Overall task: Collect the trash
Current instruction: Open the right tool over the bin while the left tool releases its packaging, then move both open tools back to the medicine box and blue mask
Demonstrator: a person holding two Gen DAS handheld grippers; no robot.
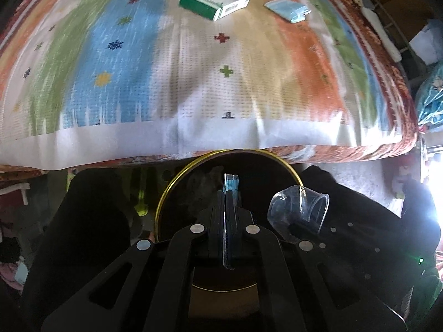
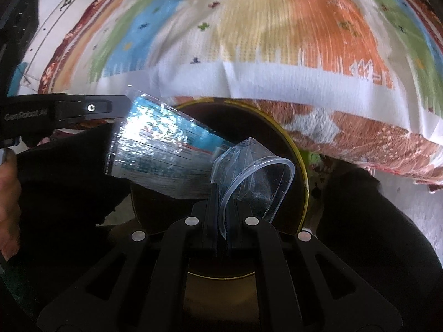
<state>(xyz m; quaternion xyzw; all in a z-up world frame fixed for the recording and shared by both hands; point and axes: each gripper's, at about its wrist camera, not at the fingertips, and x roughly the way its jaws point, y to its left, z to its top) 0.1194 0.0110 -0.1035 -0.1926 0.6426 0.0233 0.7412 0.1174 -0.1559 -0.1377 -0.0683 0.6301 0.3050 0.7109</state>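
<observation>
My left gripper (image 1: 228, 207) is shut on a shiny blue foil wrapper (image 1: 230, 186), held edge-on over the dark bin with a gold rim (image 1: 177, 182). In the right wrist view the wrapper (image 2: 155, 149) hangs flat from the left gripper (image 2: 121, 108) over the bin (image 2: 293, 149). My right gripper (image 2: 221, 210) is shut on a crushed clear plastic cup (image 2: 257, 177), also over the bin; the cup also shows in the left wrist view (image 1: 299, 207). A green and white carton (image 1: 213, 1) and a light blue face mask (image 1: 288, 9) lie far back on the bed.
The bed with a striped colourful cover (image 1: 193, 83) fills the view ahead, its edge just beyond the bin. Shelves and bags (image 1: 415, 27) stand at the right. Dark cloth (image 2: 373, 221) surrounds the bin.
</observation>
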